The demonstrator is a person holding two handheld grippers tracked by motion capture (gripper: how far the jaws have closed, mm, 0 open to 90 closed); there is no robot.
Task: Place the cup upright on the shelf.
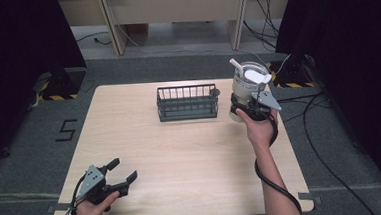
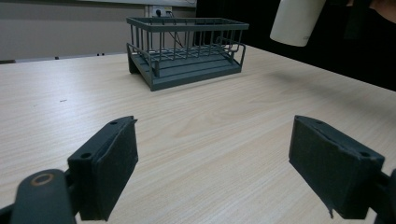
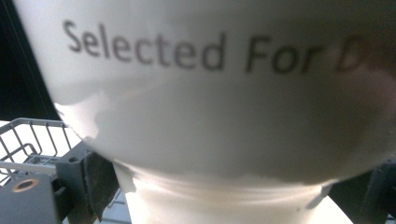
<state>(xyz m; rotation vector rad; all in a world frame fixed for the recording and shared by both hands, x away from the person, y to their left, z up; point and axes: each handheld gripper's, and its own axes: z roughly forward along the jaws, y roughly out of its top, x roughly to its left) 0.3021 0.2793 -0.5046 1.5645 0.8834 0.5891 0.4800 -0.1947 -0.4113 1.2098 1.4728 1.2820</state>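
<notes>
My right gripper [image 1: 249, 107] is shut on a white cup [image 1: 248, 85] and holds it in the air to the right of the basket. A white handle [image 1: 236, 63] sticks out of the cup's top. In the right gripper view the cup [image 3: 219, 116] is very close, with the dark print "Selected For D…", and my pads [image 3: 100, 182] press on its lower part. It hangs above the table at the top right of the left gripper view, cup [image 2: 296, 21]. My left gripper [image 1: 123, 170] rests low near the front left corner, open and holding nothing [image 2: 212, 168].
A dark grey wire basket [image 1: 187, 102] stands at the back middle of the wooden table [image 1: 181, 153], seen ahead as basket [image 2: 187, 51] and at the lower left as basket [image 3: 28, 140]. Cables lie on the floor to the right.
</notes>
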